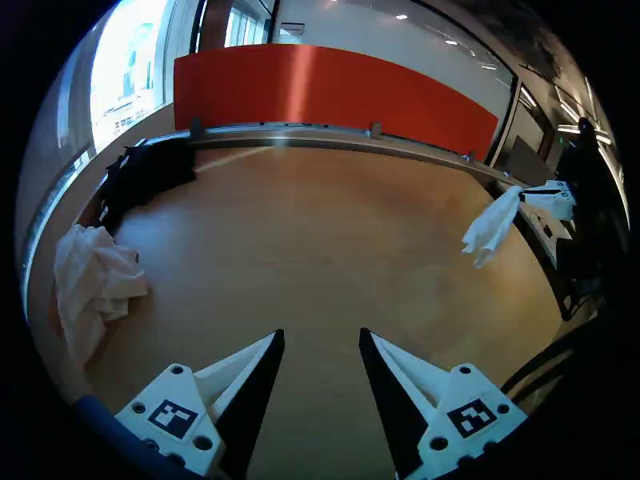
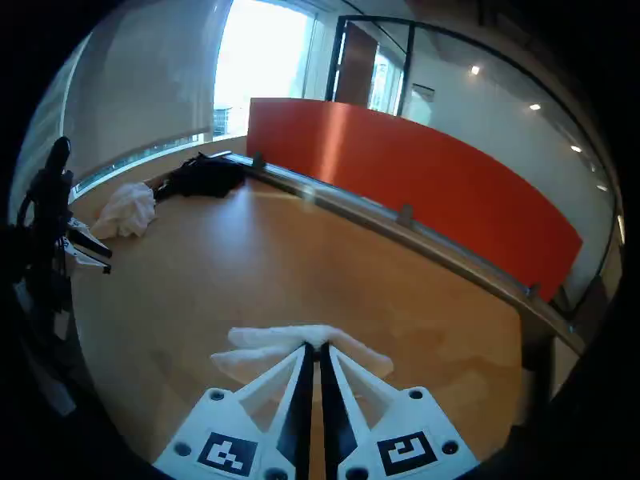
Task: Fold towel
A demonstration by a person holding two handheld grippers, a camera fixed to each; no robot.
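One wooden table (image 1: 320, 240), orange partition (image 1: 336, 88) behind; left gripper (image 1: 320, 336) spread, right gripper (image 2: 314, 348) clamps towel (image 2: 260, 338).

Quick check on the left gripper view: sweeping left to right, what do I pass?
Crumpled white cloth at far left → left gripper, open, middle foreground → hanging towel → right gripper pinching it, far right. The black bundle overlaps the cloth sideways, so I left it out.

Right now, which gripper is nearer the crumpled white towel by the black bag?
Left. The left gripper, open, is beside the crumpled towel; the right gripper is across the table, shut on a second towel.
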